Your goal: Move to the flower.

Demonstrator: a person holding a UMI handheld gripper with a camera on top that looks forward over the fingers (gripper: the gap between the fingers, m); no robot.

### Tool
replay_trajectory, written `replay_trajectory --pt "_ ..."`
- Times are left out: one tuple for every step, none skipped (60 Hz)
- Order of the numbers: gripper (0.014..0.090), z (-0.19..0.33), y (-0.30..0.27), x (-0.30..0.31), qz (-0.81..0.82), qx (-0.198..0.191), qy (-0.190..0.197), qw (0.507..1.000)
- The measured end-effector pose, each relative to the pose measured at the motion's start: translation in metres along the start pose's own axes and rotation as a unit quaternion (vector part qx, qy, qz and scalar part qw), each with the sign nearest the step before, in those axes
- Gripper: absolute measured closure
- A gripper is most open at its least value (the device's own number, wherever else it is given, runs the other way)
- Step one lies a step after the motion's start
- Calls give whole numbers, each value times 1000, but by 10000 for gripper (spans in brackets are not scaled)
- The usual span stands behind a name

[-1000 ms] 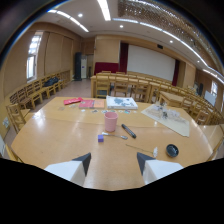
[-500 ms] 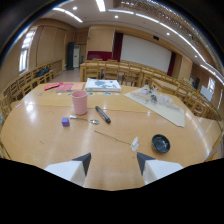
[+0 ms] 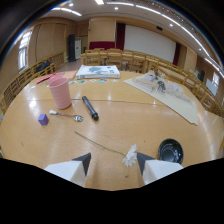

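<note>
Hovering low over a wooden table (image 3: 150,117), gripper (image 3: 114,161) spread wide, fingers holding nothing. White flower (image 3: 130,155) lying flat on the tabletop, blossom in the gap between the fingertips and nearer the right finger (image 3: 156,167), thin green stem trailing away toward the left finger's far side. Just beside the right finger, slightly beyond it: small black round dish (image 3: 171,150). Farther ahead: black marker (image 3: 90,107) lying at a slant, metal spoon (image 3: 67,116) near it, purple cube (image 3: 43,119) by the spoon's handle end, pink cup (image 3: 60,92) standing upright behind them. Beyond those, a book (image 3: 98,71) lying flat, and a pale cloth (image 3: 167,95) spread with unclear items on it.
</note>
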Motion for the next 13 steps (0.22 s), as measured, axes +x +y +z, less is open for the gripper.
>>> replay_trajectory --pt "184 0 0 0 1 -1 0 1000" --pt "180 1 1 1 1 -2 0 1000" --pt "179 1 1 1 1 -2 -1 1000" --pt "183 1 1 1 1 -2 -1 1000" --pt "180 2 0 2 0 -2 -1 1000" --pt "180 2 0 3 0 -2 -1 1000" --pt "181 2 0 2 0 -1 -1 1000" --pt "181 2 -1 2 0 0 -2 1000" --pt "182 3 -1 2 -1 1 -2 1000" --pt "182 2 -2 2 -1 2 -3 1000" --pt "181 2 -2 1 -1 3 -3 1000" --pt "181 2 -2 1 -1 3 -3 1000" --pt "182 2 -3 1 -1 2 -4 1000"
